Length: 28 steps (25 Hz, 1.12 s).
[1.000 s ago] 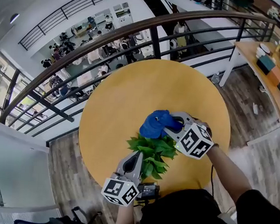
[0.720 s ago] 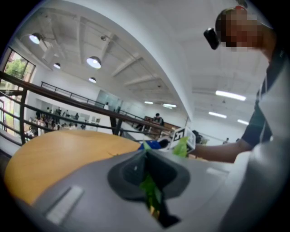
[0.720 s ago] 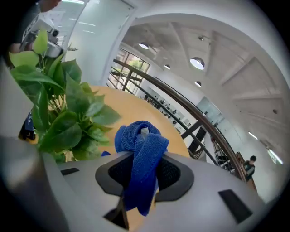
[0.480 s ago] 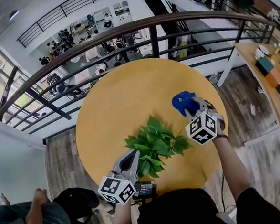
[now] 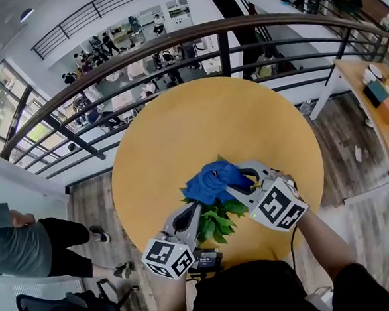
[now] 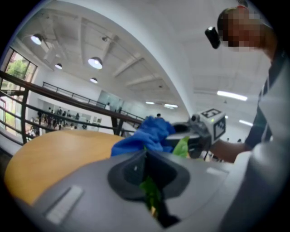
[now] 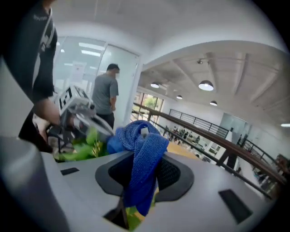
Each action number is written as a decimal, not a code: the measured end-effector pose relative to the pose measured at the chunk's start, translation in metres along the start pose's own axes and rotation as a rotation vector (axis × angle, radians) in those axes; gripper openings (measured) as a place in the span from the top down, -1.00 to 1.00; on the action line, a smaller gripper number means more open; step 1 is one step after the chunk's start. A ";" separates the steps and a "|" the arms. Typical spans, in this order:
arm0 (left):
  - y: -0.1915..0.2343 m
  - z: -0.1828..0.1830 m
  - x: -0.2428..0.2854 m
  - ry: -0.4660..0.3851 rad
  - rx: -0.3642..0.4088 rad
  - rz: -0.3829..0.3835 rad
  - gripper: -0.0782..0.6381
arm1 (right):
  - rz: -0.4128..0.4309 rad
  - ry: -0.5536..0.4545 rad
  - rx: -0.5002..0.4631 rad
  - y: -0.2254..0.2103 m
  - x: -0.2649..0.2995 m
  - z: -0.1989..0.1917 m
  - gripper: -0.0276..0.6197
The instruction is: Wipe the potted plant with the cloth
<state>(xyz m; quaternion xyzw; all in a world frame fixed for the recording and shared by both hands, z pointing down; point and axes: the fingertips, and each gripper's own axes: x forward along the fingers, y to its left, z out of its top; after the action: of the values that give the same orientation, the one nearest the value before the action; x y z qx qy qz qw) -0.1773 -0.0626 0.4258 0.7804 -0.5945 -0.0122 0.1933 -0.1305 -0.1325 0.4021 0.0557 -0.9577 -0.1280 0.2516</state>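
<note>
Green leaves of the potted plant (image 5: 220, 220) spread over the near part of the round yellow table (image 5: 183, 124); the pot is hidden beneath them. My right gripper (image 5: 236, 182) is shut on the blue cloth (image 5: 209, 180), which rests on top of the leaves. In the right gripper view the cloth (image 7: 142, 154) hangs bunched between the jaws, with leaves (image 7: 86, 147) to the left. My left gripper (image 5: 194, 211) reaches into the plant from the near side, shut on a green leaf (image 6: 149, 192). Beyond it the left gripper view shows the cloth (image 6: 145, 133).
A dark curved railing (image 5: 189, 38) runs behind the table, with a lower floor full of people beyond it. A wooden desk (image 5: 384, 98) with boxes stands at the right. A person (image 5: 22, 246) walks at the lower left.
The right gripper swung the cloth out to the right, off the plant, then brought it back onto the leaves. The left gripper stayed put. A person has walked in at the lower left.
</note>
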 end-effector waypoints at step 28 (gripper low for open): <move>0.003 -0.005 -0.006 -0.009 0.004 0.020 0.78 | -0.299 0.239 0.151 0.022 -0.108 -0.133 0.54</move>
<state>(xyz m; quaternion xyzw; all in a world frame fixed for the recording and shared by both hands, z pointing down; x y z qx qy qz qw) -0.1803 -0.0567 0.4297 0.7746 -0.6033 -0.0124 0.1892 0.0281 -0.1218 0.4698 0.2307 -0.9090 -0.0841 0.3368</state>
